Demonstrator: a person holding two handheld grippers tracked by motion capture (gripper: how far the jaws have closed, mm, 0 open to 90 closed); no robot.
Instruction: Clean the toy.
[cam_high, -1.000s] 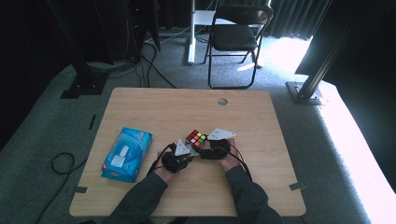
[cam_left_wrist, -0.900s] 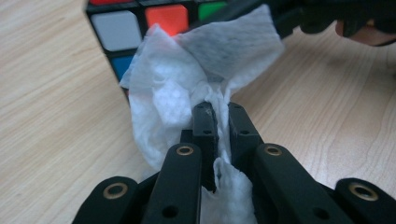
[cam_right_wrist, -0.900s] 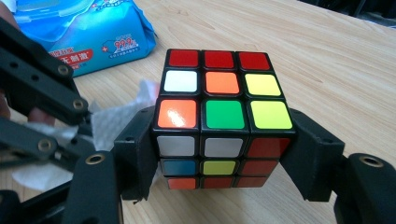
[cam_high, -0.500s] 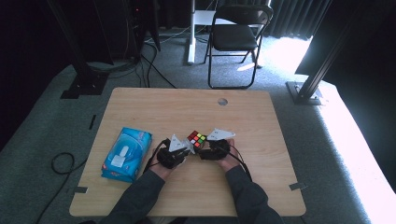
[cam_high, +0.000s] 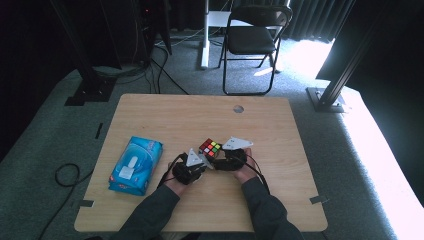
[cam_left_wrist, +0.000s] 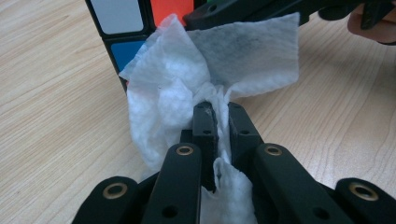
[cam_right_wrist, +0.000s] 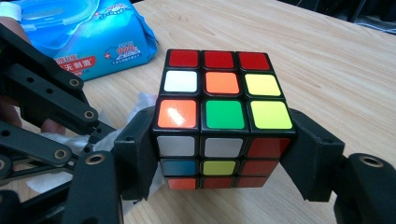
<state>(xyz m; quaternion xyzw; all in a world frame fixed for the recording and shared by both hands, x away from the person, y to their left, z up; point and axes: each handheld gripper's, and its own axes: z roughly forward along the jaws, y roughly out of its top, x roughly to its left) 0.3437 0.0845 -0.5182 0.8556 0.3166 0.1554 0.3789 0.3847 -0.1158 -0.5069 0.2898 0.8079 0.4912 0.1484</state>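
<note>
A person sits at a wooden surface (cam_high: 165, 115) and holds a claw in each hand. The right claw (cam_right_wrist: 224, 144) is clamped on a puzzle cube (cam_right_wrist: 219, 116) with many colours. One black jaw presses on each side of the cube, low down. The cube sits on the surface, near the middle, a bit toward the person. Its top shows red, white, orange, yellow and green squares.

The left claw (cam_left_wrist: 217, 121) is closed tight on a white wipe (cam_left_wrist: 187, 79). The wipe is crumpled and sticks up past the jaws. It touches the side of the cube, by a blue square and a white square. In the high view the left claw (cam_high: 199, 161) is just beside the cube (cam_high: 210, 148), with the right claw (cam_high: 220, 159) on the other side.

A blue pack of wipes (cam_high: 136, 165) lies flat on the surface, to the left of the hands and well apart from the cube.
</note>
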